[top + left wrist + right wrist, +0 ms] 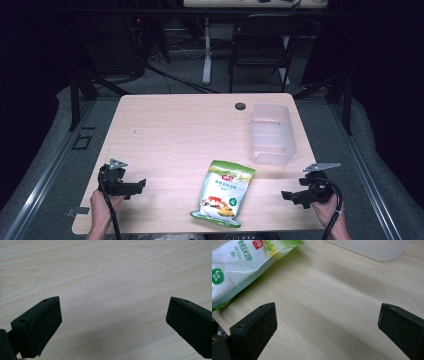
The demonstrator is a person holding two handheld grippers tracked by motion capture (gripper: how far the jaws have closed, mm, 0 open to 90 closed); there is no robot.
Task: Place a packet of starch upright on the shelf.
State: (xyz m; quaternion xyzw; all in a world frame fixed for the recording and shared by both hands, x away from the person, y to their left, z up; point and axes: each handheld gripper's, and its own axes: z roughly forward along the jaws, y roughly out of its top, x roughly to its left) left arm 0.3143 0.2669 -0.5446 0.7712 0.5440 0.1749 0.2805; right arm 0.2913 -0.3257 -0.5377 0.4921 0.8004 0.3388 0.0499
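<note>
At six o'clock lies the pouch [223, 193]; both the left gripper [141, 184] and right gripper [285, 195], jaws spread empty, should probably close squarely on its edges.

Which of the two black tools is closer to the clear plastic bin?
The right tool. It sits at the table's near right edge, just below the clear plastic bin. The left tool is across the table, beyond the green-and-white snack bag.

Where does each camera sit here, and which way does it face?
High view: above the near edge, looking forward and down on the table; hands, left gripper, right gripper.
Left gripper view: on that gripper, facing bare wood; open jaws.
Right gripper view: facing the bag and bin; open jaws.
Shared with the high view: bag, bin.
</note>
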